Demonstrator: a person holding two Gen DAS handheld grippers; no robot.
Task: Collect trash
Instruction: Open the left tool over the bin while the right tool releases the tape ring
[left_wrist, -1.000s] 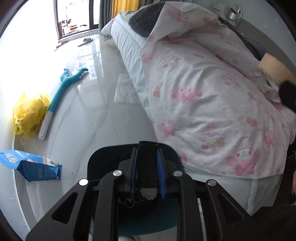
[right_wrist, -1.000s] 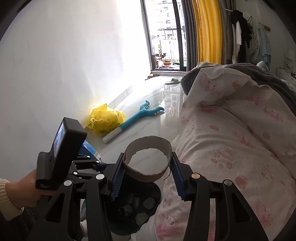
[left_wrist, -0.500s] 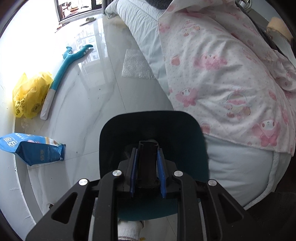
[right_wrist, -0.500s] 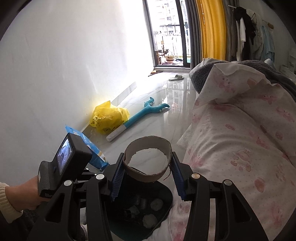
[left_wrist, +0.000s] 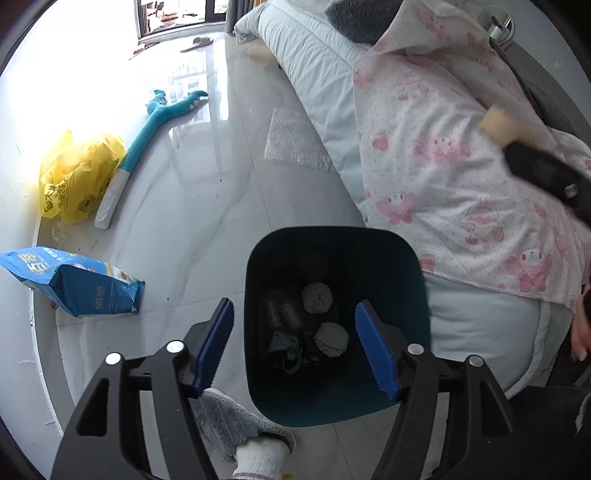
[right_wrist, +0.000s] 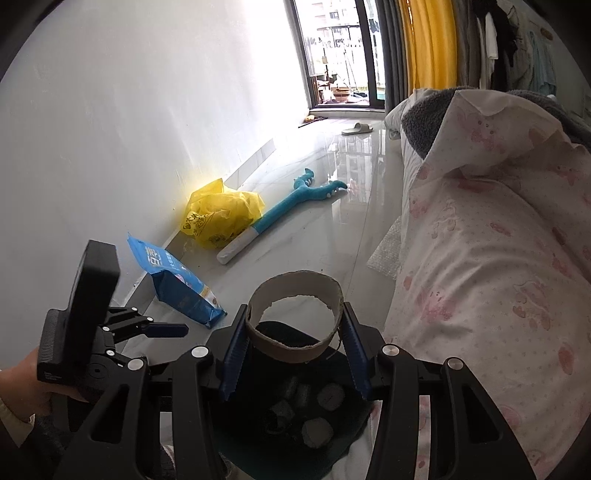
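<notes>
**Cardboard ring over the bin**

Right gripper clamped on cardboard ring, directly above dark bin. Left gripper just sprung apart, empty, bin below. Best centred over the opening before releasing, clear of the bed alongside.

One dark bin, one cardboard ring, one yellow bag, one blue packet, one slipper.

Glossy pale floor carried a teal bin beside the bed; a blue packet, yellow bag and teal toy lay near the wall, bubble wrap touching the bed's edge, a slipper farther off.
</notes>
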